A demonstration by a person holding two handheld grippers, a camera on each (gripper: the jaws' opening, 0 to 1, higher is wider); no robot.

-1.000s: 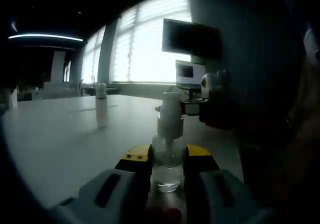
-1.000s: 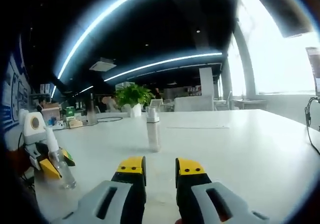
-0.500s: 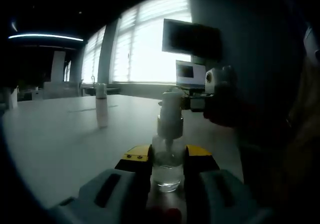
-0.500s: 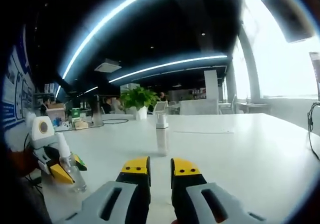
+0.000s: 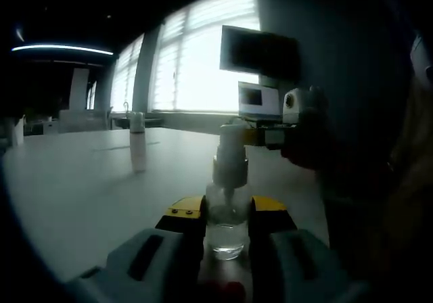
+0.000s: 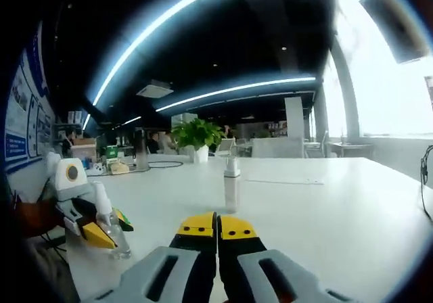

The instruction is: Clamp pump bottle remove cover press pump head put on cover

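Clamped between the left gripper's point(image 5: 226, 212) yellow-tipped jaws, the clear pump bottle point(image 5: 226, 225) stands upright on the white table point(image 5: 81, 181). Farther back stands the cover point(image 5: 137, 151). To its right the right gripper point(image 6: 217, 227) hovers beside the pump head point(image 5: 231, 157); its jaws, apart a second ago, now meet, empty. A plant point(image 6: 197, 135) stands beyond.

Low tabletop views; shared pump bottle point(image 5: 227, 201)
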